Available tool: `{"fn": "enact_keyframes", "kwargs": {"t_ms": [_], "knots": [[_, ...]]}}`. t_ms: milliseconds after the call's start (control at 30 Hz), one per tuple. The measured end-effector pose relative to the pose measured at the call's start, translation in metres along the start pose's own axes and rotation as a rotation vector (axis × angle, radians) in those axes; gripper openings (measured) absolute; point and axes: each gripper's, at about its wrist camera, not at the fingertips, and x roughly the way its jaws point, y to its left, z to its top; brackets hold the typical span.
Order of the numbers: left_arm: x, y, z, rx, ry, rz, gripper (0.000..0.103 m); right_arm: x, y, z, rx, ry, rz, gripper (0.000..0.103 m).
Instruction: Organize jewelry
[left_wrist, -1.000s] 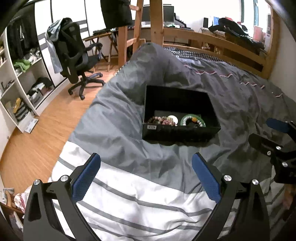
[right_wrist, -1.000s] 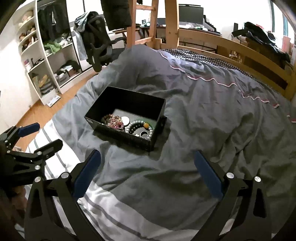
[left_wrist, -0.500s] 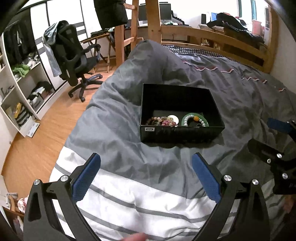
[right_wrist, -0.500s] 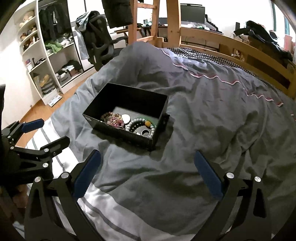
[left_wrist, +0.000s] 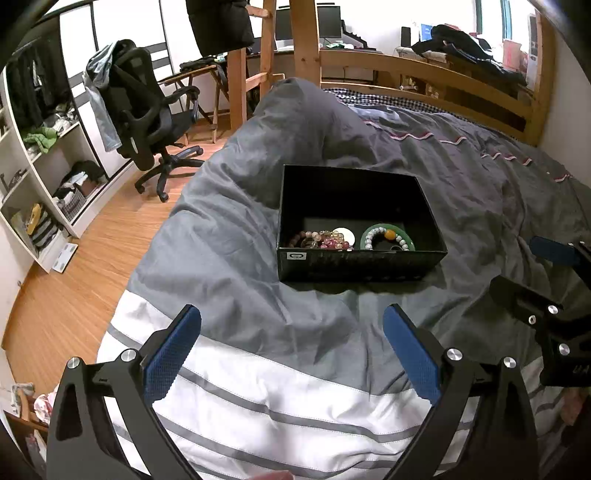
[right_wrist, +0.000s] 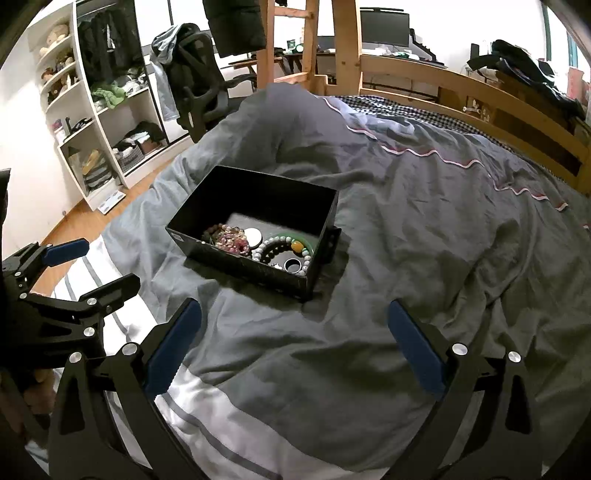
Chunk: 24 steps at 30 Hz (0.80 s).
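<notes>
Left wrist view: black box (left_wrist: 360, 264) of bracelets (left_wrist: 386, 238) sits mid-frame, straight ahead of the released, empty left gripper (left_wrist: 291, 341).

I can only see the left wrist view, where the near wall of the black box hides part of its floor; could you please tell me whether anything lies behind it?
Observer: Yes. The right wrist view shows a small black ring on the floor just inside that wall, next to the white beaded bracelet.
Operator: Thank you. Is anything unusual on the outside of the box's right-hand end?
Observer: A small black tab sticks out from that end wall of the black box.
</notes>
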Motion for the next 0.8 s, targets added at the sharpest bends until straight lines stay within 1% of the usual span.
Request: {"fn": "enact_keyframes", "kwargs": {"t_ms": [633, 800], "knots": [[0.0031, 0.0014, 0.0001, -0.002, 0.012, -0.015, 0.097, 0.0041, -0.0026, -0.0022, 0.006, 0.008, 0.005, 0.099], [0.0034, 0.0011, 0.0002, -0.005, 0.01, -0.008, 0.097, 0.0035, -0.0025, -0.0016, 0.011, 0.005, 0.004, 0.099]]}}
